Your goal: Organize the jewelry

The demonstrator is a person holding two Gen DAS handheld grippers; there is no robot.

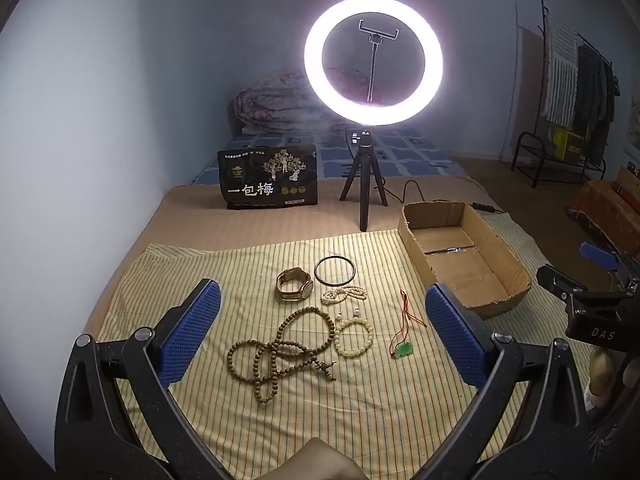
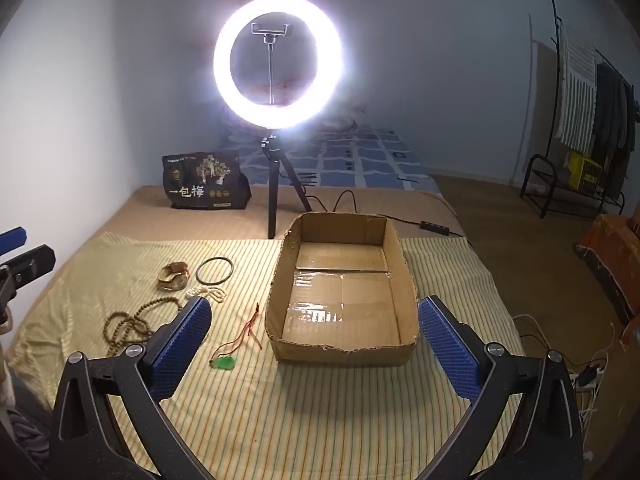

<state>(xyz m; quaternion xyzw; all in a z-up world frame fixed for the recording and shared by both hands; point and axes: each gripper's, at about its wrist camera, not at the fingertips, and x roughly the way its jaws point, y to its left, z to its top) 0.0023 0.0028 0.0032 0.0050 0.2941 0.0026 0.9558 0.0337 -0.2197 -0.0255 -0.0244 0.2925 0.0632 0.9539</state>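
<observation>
Two tools, left tool (image 1: 322, 334) and right tool (image 2: 316, 344), spread wide, holding nothing, low in frame. Mid-frame on striped cloth (image 1: 360, 420): wooden beads (image 1: 276, 350), white bracelet (image 1: 354, 337), green pendant (image 1: 402, 350), watch (image 1: 294, 284), bangle (image 1: 335, 271); cardboard box (image 2: 402, 252) right, empty. Likely first pick pending: close on one piece, carry to box.

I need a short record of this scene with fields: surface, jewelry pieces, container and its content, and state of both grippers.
surface: striped cloth on a bed
jewelry: watch, black bangle, white bead necklace, brown bead string, white bead bracelet, green pendant on red cord
container: cardboard box, nothing inside
left gripper: open, holds nothing
right gripper: open, holds nothing
</observation>
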